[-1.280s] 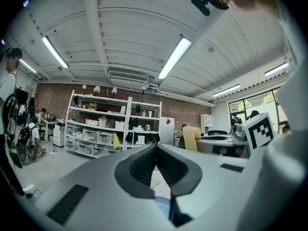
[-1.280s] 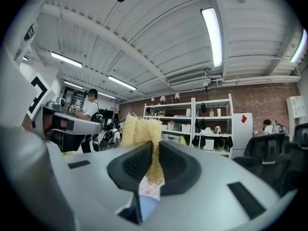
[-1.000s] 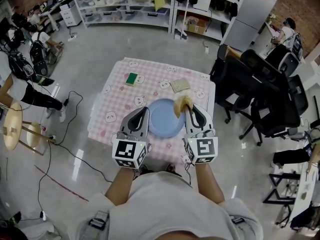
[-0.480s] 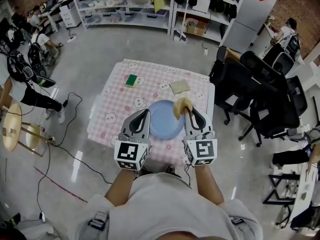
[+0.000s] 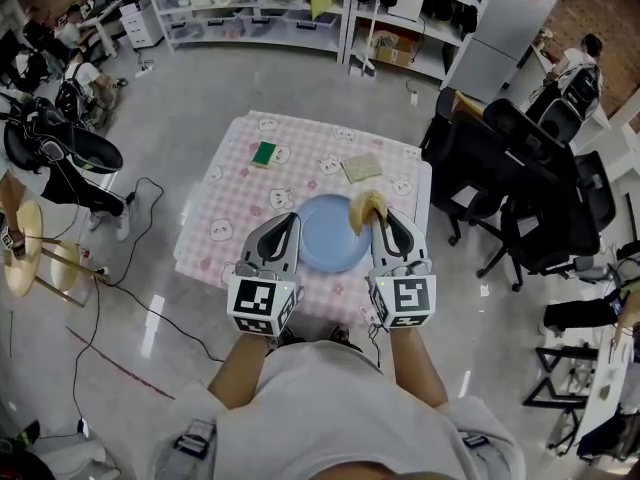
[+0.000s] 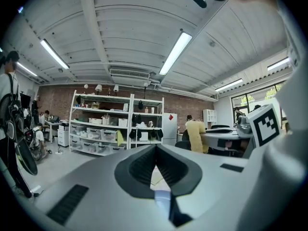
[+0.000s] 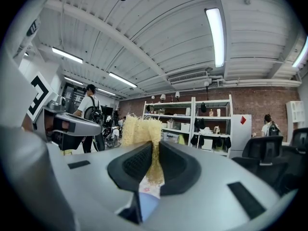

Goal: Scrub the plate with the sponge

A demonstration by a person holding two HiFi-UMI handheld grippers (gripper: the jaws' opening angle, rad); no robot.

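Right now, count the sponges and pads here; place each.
3: a green sponge far left on the table, a tan pad far right, a yellow sponge clamped in the right tool over the plate edge. None seem hidden.

The left tool (image 6: 155, 152) has its jaws closed tip to tip, nothing between them, and a sliver of the blue plate (image 6: 162, 201) shows at 6 o'clock. Shelves (image 6: 103, 129) stand at 9 o'clock, a marker cube (image 6: 264, 124) at 3 o'clock.

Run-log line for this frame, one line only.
right gripper: shut on sponge, at plate far-right rim | left gripper: shut, empty, beside plate's left edge | table: green sponge unused
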